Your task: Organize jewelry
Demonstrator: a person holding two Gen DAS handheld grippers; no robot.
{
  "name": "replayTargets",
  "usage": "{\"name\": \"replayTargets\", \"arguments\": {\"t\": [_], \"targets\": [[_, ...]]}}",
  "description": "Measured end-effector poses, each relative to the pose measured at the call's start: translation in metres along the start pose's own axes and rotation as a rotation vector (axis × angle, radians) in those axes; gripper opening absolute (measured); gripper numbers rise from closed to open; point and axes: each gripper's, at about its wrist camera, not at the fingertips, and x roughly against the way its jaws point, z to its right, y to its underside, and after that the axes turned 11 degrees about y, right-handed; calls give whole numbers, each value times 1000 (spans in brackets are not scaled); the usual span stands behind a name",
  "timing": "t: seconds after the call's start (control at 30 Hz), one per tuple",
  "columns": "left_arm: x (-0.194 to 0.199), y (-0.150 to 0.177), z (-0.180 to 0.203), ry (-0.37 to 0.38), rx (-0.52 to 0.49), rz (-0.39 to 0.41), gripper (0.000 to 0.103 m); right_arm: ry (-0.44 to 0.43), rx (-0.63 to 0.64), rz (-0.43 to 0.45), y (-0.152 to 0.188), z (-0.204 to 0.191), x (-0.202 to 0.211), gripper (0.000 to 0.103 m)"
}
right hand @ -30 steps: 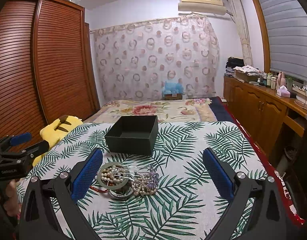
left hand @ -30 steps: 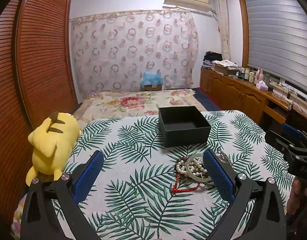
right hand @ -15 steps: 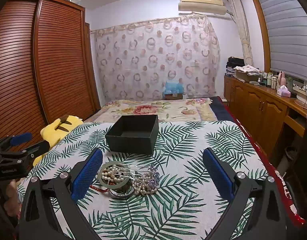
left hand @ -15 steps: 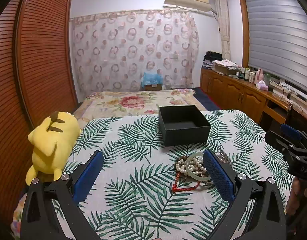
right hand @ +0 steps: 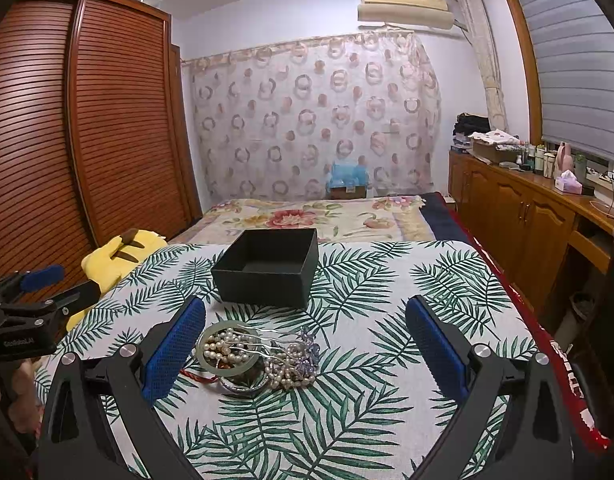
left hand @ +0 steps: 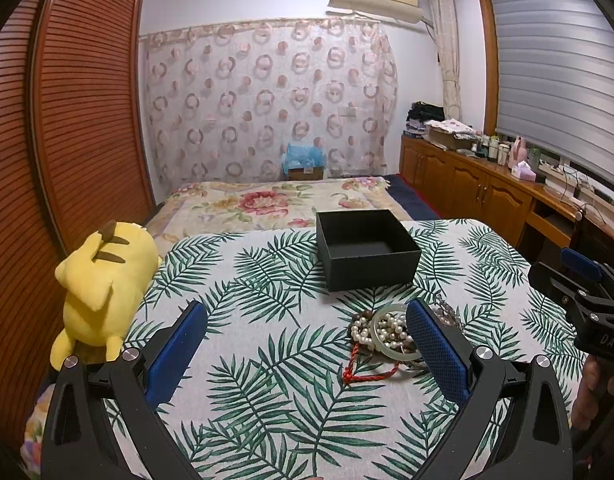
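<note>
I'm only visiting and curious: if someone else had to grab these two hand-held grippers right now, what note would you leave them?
Left gripper: open, holding nothing, above the leaf-print cloth, with the jewelry by its right finger.
Right gripper: open, holding nothing, with the jewelry just inside its left finger.
Jewelry pile: pearls, a pale green bangle, a red cord and a silver hairpin, heaped together on the cloth in front of the black box.
Done: nothing; what shows of the box's inside looks empty.
Left: pick the pieces apart and, most likely, put them in the box.
</note>
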Motion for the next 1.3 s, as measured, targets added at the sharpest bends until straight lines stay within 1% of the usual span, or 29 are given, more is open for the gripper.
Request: {"name": "replayTargets", "arguments": {"t": [0.73,0.8,0.83,1.0,1.17,1.3], "targets": [[-1,0,0,0,3,-3,97,-3,1,0,3,-1,1,100],[-1,1,0,2,3,-8,97,-10,6,-3,2,-17,0,100],[-2,1,1,4,3,-11,97,-12,7,-4,2,-18,-1,100],[-14,7,-1,22,7,-52,97,-36,31,-27,6,-18,-9,100],[-30,16,-4,54,8,-101,97,-75,58,-93,14,-14,-26,89],[-40,24,-4,69,3,-133,97,-112,85,-130,20,-13,-37,88]]}}
